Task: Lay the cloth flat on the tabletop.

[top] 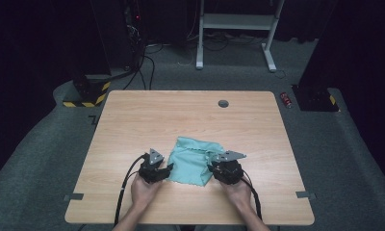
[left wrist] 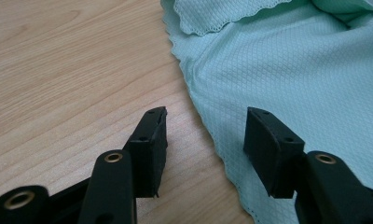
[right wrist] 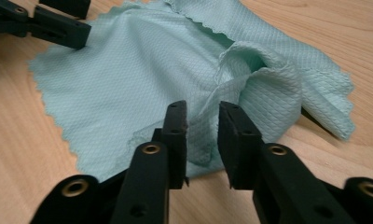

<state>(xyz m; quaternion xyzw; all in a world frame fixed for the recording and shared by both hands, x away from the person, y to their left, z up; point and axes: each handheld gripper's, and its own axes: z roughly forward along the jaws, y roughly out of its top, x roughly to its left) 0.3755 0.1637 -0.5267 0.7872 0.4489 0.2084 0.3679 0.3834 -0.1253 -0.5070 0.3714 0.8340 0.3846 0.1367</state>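
Jaws of the left gripper (left wrist: 205, 126) stand wide apart, holding nothing, straddling the scalloped left edge of the teal cloth (left wrist: 287, 70); one jaw over bare wooden table (left wrist: 68, 70), the other over fabric. Right gripper (right wrist: 201, 119) is narrowly parted over a raised fold at the cloth's right side (whether the pads actually pinch the fabric, I cannot tell). Cloth lies rumpled, partly folded over itself, near the table's front middle, between both grippers. From the high view, both jaw tips are hard to make out against the black gripper bodies.
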